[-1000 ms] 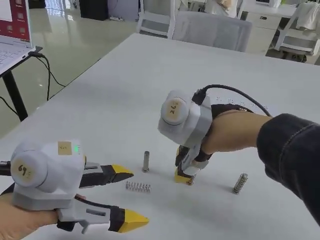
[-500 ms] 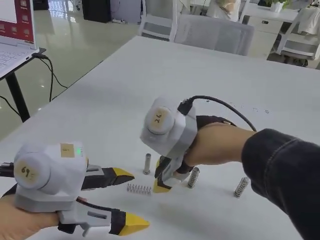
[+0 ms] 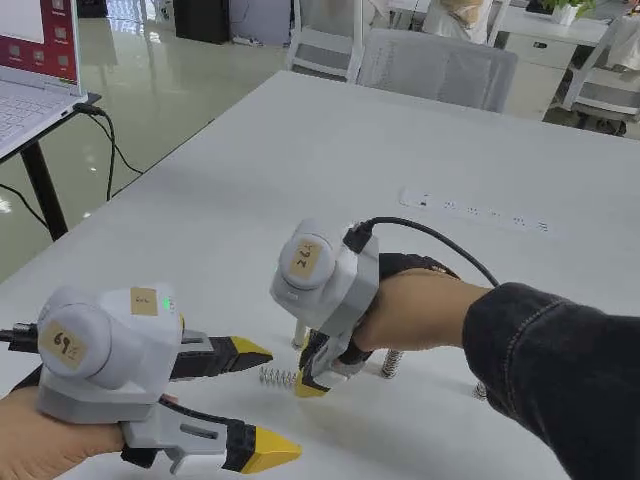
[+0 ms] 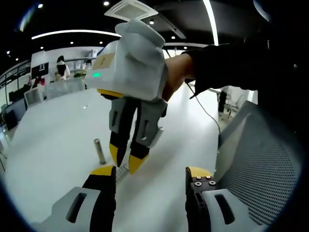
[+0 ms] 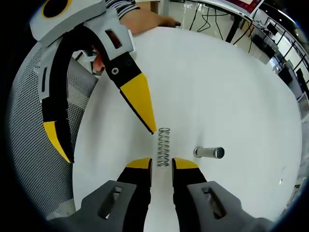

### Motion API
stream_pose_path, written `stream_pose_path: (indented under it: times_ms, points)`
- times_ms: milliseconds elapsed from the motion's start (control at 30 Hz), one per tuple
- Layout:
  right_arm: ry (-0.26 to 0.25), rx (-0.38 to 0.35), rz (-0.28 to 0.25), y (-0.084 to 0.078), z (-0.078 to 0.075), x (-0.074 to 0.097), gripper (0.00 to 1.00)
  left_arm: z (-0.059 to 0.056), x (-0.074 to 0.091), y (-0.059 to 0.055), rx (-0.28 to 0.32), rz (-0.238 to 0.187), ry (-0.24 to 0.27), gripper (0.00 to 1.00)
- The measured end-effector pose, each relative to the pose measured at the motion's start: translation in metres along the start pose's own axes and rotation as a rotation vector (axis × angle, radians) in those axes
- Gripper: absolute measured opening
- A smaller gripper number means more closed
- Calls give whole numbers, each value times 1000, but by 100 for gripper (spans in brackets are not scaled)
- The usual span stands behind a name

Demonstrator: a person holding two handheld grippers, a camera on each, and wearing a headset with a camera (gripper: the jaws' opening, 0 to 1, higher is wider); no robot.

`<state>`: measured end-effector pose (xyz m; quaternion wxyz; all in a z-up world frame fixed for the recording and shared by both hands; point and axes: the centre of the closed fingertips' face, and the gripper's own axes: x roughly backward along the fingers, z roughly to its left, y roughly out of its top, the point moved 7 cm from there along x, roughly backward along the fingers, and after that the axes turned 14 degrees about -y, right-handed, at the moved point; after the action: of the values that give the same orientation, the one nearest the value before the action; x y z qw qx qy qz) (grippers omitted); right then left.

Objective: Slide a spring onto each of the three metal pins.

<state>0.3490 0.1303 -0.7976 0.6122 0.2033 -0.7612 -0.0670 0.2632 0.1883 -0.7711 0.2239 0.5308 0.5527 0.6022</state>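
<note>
Our right claw (image 5: pixel 162 163), barely open, straddles the spring (image 5: pixel 164 145); closing off-centre may flick it away, while our left claw (image 4: pixel 150 171) gapes.

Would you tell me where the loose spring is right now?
In the right gripper view the spring lies flat on the table, one end between the right gripper's tips, with the bare pin just right of it.

Three springs (image 3: pixel 278 377), one bare pin (image 5: pixel 208 152)
</note>
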Motion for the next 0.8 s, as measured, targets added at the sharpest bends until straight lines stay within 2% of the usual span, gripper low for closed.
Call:
stream_pose_path:
  times_ms: [533,800]
  points:
    - [-1,11,9,-3,3,-4,8,0,2,0,0,-1,8,52]
    - [-5,-6,18,-8,3,12,8,0,1,0,-1,-1,6,51]
